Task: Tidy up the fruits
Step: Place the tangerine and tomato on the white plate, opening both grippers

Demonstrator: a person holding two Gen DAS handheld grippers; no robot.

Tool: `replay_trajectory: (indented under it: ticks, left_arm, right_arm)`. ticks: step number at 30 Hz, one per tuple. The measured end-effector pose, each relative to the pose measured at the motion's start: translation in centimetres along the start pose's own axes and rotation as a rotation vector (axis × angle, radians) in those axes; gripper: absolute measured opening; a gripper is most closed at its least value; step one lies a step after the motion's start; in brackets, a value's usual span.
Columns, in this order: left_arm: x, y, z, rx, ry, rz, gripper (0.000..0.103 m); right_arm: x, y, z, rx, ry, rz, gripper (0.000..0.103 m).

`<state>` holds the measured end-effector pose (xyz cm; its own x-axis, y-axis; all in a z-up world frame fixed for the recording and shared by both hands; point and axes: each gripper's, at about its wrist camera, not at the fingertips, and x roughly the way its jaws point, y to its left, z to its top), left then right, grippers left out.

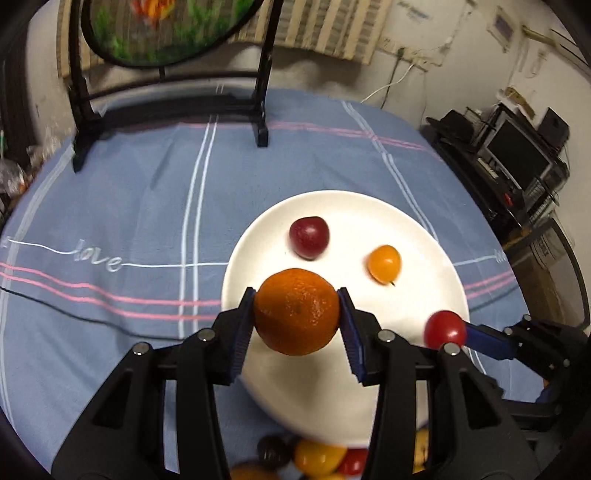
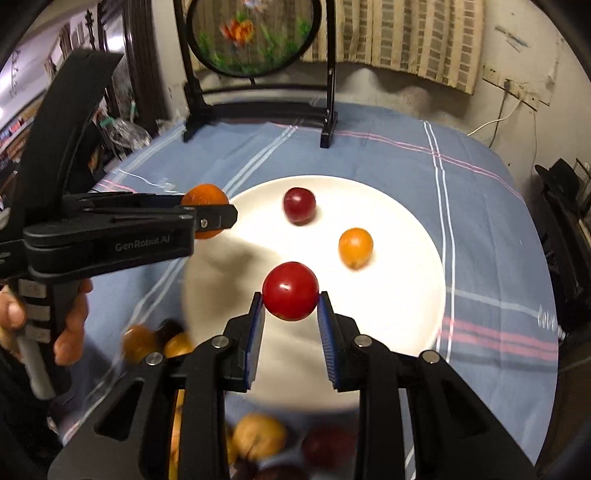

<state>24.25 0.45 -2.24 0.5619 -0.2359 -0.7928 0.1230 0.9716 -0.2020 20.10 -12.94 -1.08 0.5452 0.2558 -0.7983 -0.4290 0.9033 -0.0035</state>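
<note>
My left gripper [image 1: 296, 306] is shut on an orange [image 1: 296, 312] and holds it over the near left rim of a white plate [image 1: 417, 236]. My right gripper [image 2: 290, 301] is shut on a red tomato [image 2: 290, 290] above the plate [image 2: 406, 295]. On the plate lie a dark red plum [image 1: 308, 237] and a small orange-yellow fruit [image 1: 384, 263]; both also show in the right wrist view, the plum [image 2: 299, 205] and the yellow fruit [image 2: 355, 246]. The right gripper with its tomato [image 1: 444, 329] shows at the plate's right rim. The left gripper's orange [image 2: 204, 197] shows at the plate's left.
Several loose fruits [image 1: 317, 458] lie on the blue striped tablecloth [image 1: 129, 206] in front of the plate, near me; they also show blurred in the right wrist view [image 2: 258, 439]. A black stand with a round picture [image 2: 255, 33] stands at the back. Shelves with electronics [image 1: 517, 155] stand right.
</note>
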Motion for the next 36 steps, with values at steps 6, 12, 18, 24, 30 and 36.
replay_trajectory:
  ticks: [6,12,18,24,30,36]
  left_arm:
    - [2.9,-0.1,1.4,0.011,0.034,-0.005,0.045]
    - [4.3,0.6,2.8,-0.017,0.051,0.01,0.045]
    - [0.5,0.0,3.1,0.004,-0.036,0.015,0.078]
    - [-6.5,0.1,-0.8,0.009,-0.108,-0.047,0.079]
    - [-10.7,0.4,-10.7,0.018,-0.164,0.03,0.091]
    - [-12.8,1.2,-17.1,0.018,-0.181,0.072,0.091]
  right_arm:
    - [4.3,-1.4,2.2,-0.003,0.063,0.0,0.029]
    - [6.3,-1.8,3.8,-0.01,0.06,0.0,0.032]
    - [2.9,-1.6,4.0,-0.042,-0.027,-0.08,0.059]
    - [-2.9,-2.2,-0.1,0.026,-0.027,-0.077,0.063]
    - [-7.9,0.7,-9.8,0.14,-0.068,-0.029,0.079]
    - [-9.7,3.3,-15.0,0.201,-0.068,-0.028,0.088]
